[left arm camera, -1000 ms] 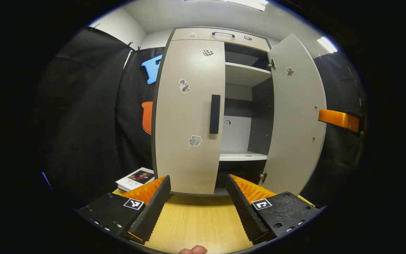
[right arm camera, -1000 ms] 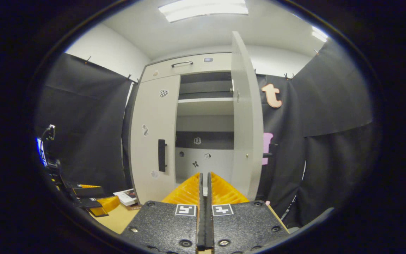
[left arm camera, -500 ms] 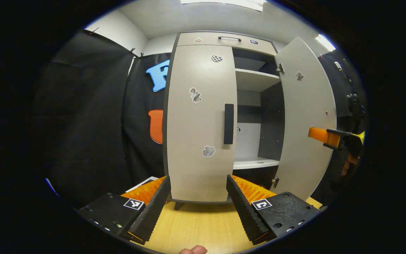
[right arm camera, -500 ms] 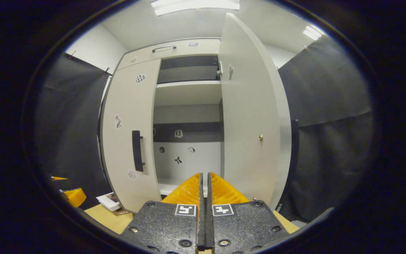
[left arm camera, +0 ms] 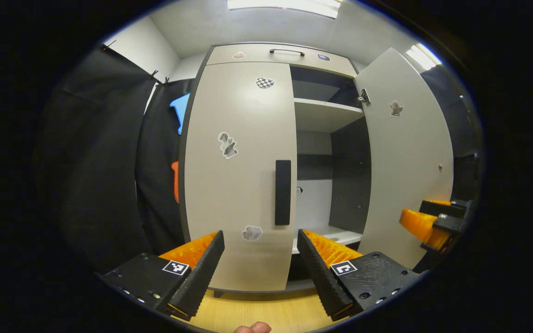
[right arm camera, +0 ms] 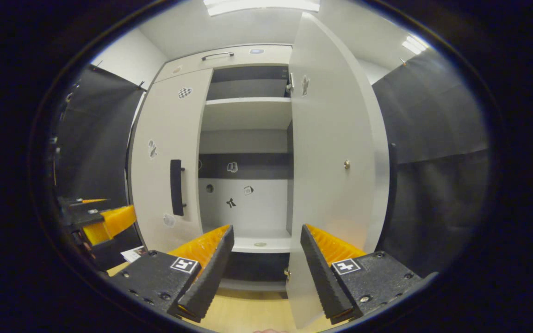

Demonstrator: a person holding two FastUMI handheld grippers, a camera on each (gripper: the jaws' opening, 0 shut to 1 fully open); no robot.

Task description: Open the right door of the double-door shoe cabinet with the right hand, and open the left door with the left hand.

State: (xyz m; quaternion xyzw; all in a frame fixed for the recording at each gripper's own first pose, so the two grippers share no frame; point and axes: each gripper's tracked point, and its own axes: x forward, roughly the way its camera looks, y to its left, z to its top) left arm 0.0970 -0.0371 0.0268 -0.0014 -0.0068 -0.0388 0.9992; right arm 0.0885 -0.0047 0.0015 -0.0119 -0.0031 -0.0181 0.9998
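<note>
Right now I have the shoe cabinet (left arm camera: 266,51) straight ahead of both grippers, standing on a pale wooden floor (left arm camera: 257,314). Its right door (left arm camera: 405,157) stands swung wide open, showing the shelves (right arm camera: 247,113) inside. Its left door (left arm camera: 238,175) sits closed, with the dark upright handle (left arm camera: 283,192) near its inner edge.

My left gripper (left arm camera: 261,259) hangs in front of the left door with its jaws apart and nothing between them; the handle lies above and just between the fingers in the left gripper view, not touched. My right gripper (right arm camera: 266,259) faces the open compartment, jaws likewise apart and empty, with the open door's edge just to its right. In the left gripper view, the other gripper shows at the far right, low beside the open door. A thin book or leaflet (right arm camera: 133,254), I think, lies on the floor by the cabinet's left foot.
</note>
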